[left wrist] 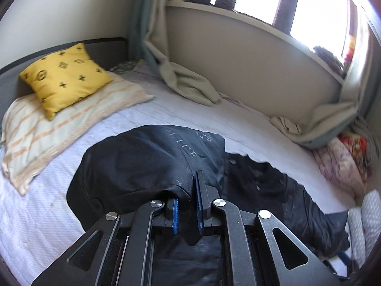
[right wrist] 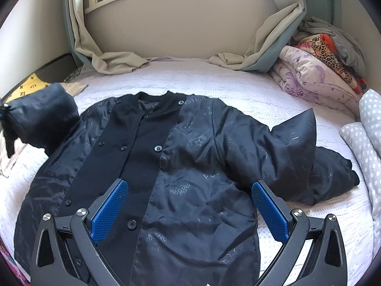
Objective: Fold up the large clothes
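A black jacket with faint silver prints lies front up and buttoned on the white bedspread. Its sleeve on the right is bent across the bed. The sleeve on the left is raised off the bed and bunched. In the left wrist view my left gripper is shut on that sleeve's black fabric, which drapes over and hangs below the blue pads. My right gripper hovers open above the jacket's lower front, with nothing pinched between its fingers.
A yellow cushion rests on a striped pillow at the head of the bed. Beige curtains pool along the wall under the window. Folded quilts and dotted bedding are stacked at the right.
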A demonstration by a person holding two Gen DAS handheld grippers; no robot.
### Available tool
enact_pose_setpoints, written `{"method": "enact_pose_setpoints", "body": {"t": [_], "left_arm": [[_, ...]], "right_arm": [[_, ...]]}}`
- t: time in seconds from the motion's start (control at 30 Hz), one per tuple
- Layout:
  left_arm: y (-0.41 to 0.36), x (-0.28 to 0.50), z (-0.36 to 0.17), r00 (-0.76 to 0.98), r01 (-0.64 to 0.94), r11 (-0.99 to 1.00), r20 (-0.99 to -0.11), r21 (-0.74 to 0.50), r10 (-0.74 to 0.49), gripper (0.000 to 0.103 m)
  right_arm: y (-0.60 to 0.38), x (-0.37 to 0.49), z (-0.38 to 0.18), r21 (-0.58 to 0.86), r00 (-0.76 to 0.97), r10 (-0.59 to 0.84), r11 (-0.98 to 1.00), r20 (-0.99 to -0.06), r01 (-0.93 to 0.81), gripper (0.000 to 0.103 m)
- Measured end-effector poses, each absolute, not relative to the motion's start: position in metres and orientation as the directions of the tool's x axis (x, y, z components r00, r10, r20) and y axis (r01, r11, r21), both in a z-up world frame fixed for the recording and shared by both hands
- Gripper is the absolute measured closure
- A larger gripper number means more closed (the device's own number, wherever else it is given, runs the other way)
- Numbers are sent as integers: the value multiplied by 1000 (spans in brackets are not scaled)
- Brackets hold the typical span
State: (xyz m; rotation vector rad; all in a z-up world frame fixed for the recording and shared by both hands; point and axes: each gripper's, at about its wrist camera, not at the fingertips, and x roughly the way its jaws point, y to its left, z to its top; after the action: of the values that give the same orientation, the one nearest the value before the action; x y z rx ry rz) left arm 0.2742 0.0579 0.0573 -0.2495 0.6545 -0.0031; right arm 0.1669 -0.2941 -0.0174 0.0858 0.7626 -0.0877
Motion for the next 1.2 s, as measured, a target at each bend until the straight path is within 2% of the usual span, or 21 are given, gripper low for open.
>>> {"method": "enact_pose_setpoints", "body": {"t": [0.33,0.5,0.57,0.6,0.63,0.67,0.73,0.77,1.0,1.2], "left_arm": [[-61,288,-13,695,70,993,-709,-99,-120,88],[-95,281,-49,641,138,988,-754,-67,-140,88],[-102,278,-61,610,164,984,-776,-74,-160,84],[-104,277,-64,595,175,981,-786,-78,-169,75],[-107,274,-68,576,194,977,-797,-84,-182,59],[-108,271,-69,568,206,975,-801,-85,-189,49],[-110,260,-66,565,225,972,-804,-66,-186,18],[-109,255,-64,566,230,971,-803,-61,-184,13],[-79,204,-50,487,345,934,-832,-96,-265,3],[-33,179,-41,505,311,940,-814,-139,-287,2]], "right_arm": [[-299,161,-4,66,738,-35,992,-674,107,0],[-298,161,-3,65,737,-33,992,-675,104,0],[-297,163,-4,65,732,-29,993,-681,100,0],[-297,164,-5,67,727,-25,993,-686,97,0],[-296,165,-7,70,722,-19,993,-691,94,0],[-296,165,-8,74,718,-14,993,-696,91,0],[-296,166,-11,84,709,-2,993,-705,86,0],[-295,167,-13,89,703,5,993,-711,83,0],[-288,173,-31,96,647,40,994,-762,52,0],[-269,179,-60,81,565,66,997,-823,2,0]]}}
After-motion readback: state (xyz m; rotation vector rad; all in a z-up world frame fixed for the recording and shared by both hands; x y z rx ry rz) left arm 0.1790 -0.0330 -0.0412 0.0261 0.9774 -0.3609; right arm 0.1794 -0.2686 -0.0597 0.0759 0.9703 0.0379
